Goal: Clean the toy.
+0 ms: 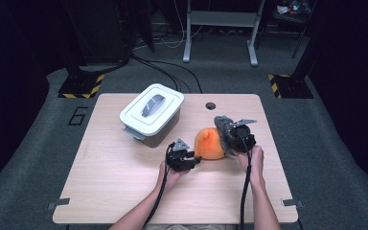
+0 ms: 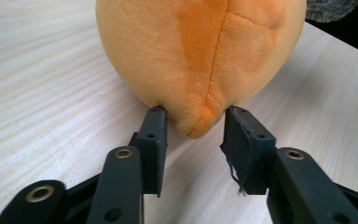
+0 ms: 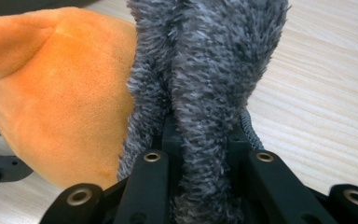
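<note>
Currently, plush: orange plush toy (image 1: 210, 143) lies on the wooden table (image 1: 115, 177), right of centre.
Left gripper (image 2: 193, 123): jaws apart, tips either side of the toy's pointed end, beside it rather than clamped.
Right gripper (image 3: 200, 140): jaws clamped on the toy's grey furry part (image 3: 209, 60).
Background: lidded white bin (image 1: 151, 114) well apart, rear left.

High view: bench (image 1: 124, 191) evenly lit from above, pale wood bright; surrounding floor and room dim, corners falling to near black. Soft, low-resolution picture; fine detail smeared. White lidded box (image 1: 151, 113) close to washed out on top, casting a short shadow at its near side.

Left gripper view: bright, diffuse light; orange plush (image 2: 200, 51) sharp, weave visible; soft shadow beneath it on the wood; black tool parts at the bottom edge slightly soft.

Right gripper view: grey fur (image 3: 205, 70) crisp, wood grain behind it mildly blurred; no glare.
</note>
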Action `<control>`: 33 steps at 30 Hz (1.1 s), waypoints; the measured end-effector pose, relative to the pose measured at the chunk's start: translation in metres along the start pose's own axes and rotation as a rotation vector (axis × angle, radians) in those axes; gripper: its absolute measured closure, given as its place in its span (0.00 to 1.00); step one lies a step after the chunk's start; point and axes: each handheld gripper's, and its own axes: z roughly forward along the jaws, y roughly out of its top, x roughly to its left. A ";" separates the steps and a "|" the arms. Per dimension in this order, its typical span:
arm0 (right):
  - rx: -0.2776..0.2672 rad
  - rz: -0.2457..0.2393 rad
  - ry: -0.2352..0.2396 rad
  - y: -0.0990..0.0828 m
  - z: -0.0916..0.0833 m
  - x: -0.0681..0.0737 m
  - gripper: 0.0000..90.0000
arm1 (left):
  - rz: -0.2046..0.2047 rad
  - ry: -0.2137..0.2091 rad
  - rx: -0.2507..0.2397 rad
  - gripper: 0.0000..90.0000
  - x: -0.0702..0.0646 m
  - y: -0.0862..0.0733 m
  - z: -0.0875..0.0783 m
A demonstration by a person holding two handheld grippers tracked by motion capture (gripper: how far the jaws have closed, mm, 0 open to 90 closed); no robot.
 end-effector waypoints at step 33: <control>-0.188 -0.019 0.152 0.005 -0.048 0.015 0.85 | 0.228 0.090 -0.067 0.94 -0.006 0.072 -0.024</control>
